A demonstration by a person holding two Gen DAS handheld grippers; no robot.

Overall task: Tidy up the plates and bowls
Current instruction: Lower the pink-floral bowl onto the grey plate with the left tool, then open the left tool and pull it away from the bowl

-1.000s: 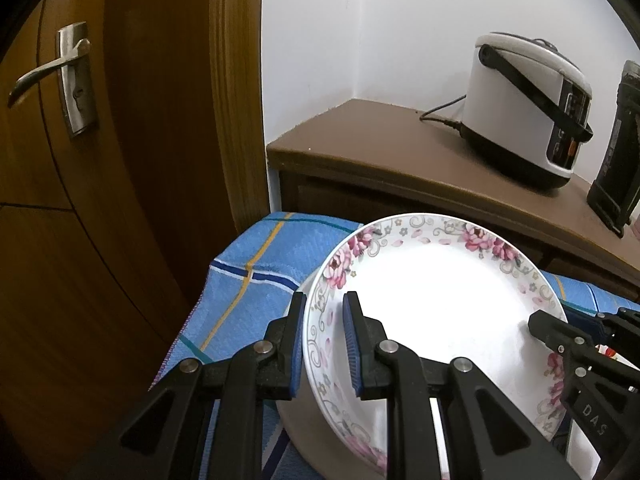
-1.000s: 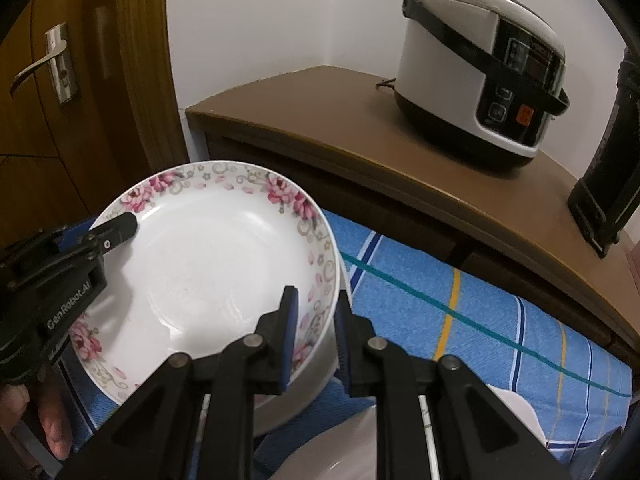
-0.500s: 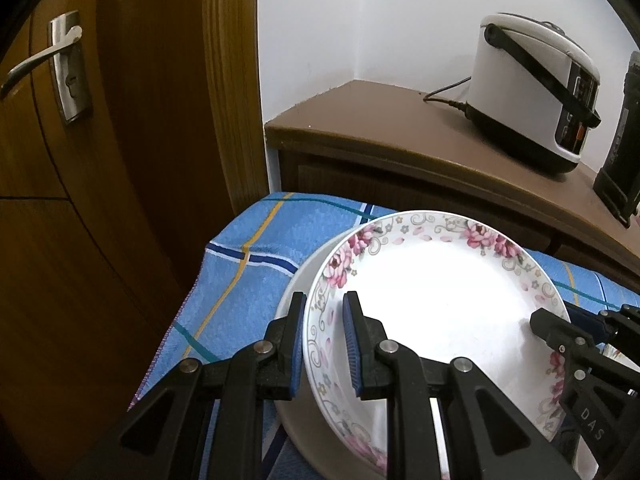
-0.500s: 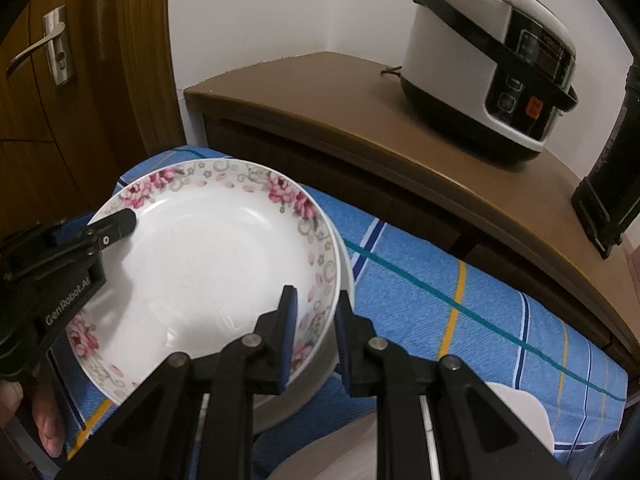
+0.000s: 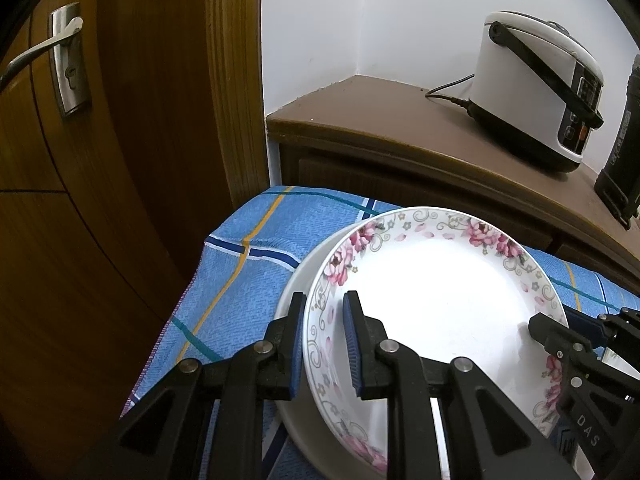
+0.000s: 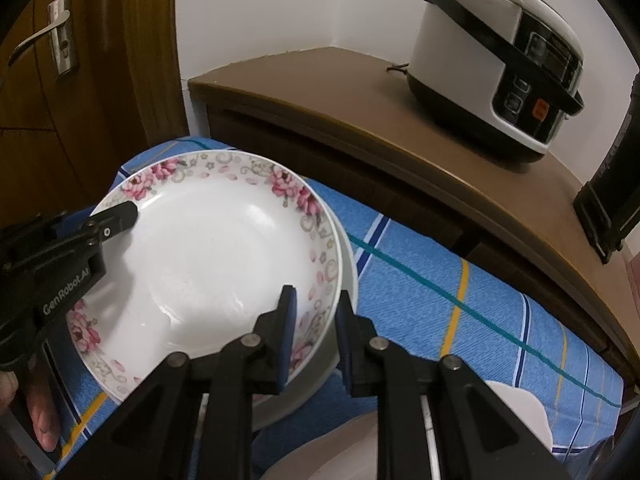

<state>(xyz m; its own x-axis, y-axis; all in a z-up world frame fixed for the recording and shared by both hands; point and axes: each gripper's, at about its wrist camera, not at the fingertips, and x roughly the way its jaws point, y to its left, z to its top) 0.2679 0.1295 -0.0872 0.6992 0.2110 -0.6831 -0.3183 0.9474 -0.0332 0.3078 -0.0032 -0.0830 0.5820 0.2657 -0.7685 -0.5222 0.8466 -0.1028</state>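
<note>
A white plate with a pink flower rim (image 5: 436, 304) (image 6: 208, 264) is held from both sides. My left gripper (image 5: 324, 304) (image 6: 120, 216) is shut on its left rim. Across from it, my right gripper (image 6: 316, 300) (image 5: 548, 328) is shut on the right rim. Right under the plate sits a plain white dish (image 5: 292, 284) (image 6: 352, 276), whose edge shows past the plate's rim. Whether the two touch I cannot tell. Both lie over a blue checked cloth (image 5: 256, 264) (image 6: 440, 280).
A brown cabinet (image 5: 400, 136) (image 6: 320, 92) stands behind the cloth, carrying a white rice cooker (image 5: 532, 92) (image 6: 492, 52) and a dark upright object (image 6: 612, 184). A wooden door with a metal handle (image 5: 60, 56) is at the left. Another white dish (image 6: 516, 404) lies near right.
Both grips on the flowered plate are unchanged. The views have tipped slightly, so more of the blue cloth shows in front of the cabinet.
</note>
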